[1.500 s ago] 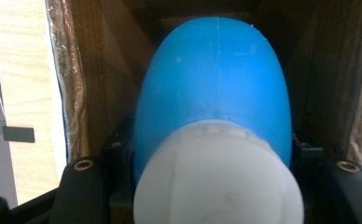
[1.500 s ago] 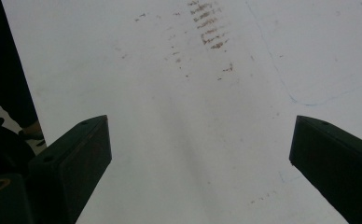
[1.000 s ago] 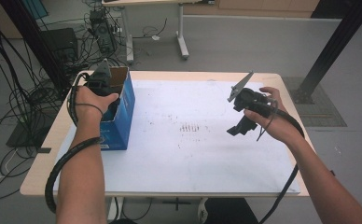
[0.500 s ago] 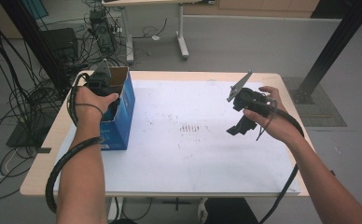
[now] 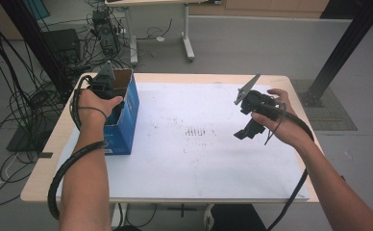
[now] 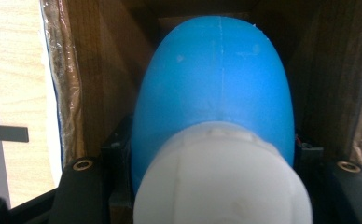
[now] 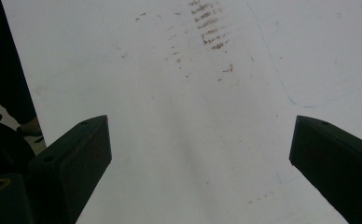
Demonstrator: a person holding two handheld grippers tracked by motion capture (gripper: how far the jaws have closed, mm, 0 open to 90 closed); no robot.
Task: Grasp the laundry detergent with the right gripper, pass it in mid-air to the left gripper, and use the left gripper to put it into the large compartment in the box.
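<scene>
A blue cardboard box (image 5: 128, 115) with its top open stands at the table's left side. My left gripper (image 5: 106, 86) reaches down into it. In the left gripper view its jaws press on a rounded object with a blue far end (image 6: 216, 84) and a white near end (image 6: 221, 182), inside the box's brown walls (image 6: 100, 79). My left gripper (image 6: 214, 149) is shut on this object. My right gripper (image 5: 248, 131) hangs above the right part of the white mat (image 5: 199, 163), pointing down. In its own view my right gripper (image 7: 200, 144) is open, with nothing between the jaws.
Dark smudge marks (image 5: 199, 131) lie mid-mat, seen also as smudge marks (image 7: 209, 28) ahead of the right jaws. The table edge (image 5: 38, 180) is bare wood. Cables and a computer case (image 5: 62, 45) sit on the floor at the left, and a black post (image 5: 341, 53) stands at the right.
</scene>
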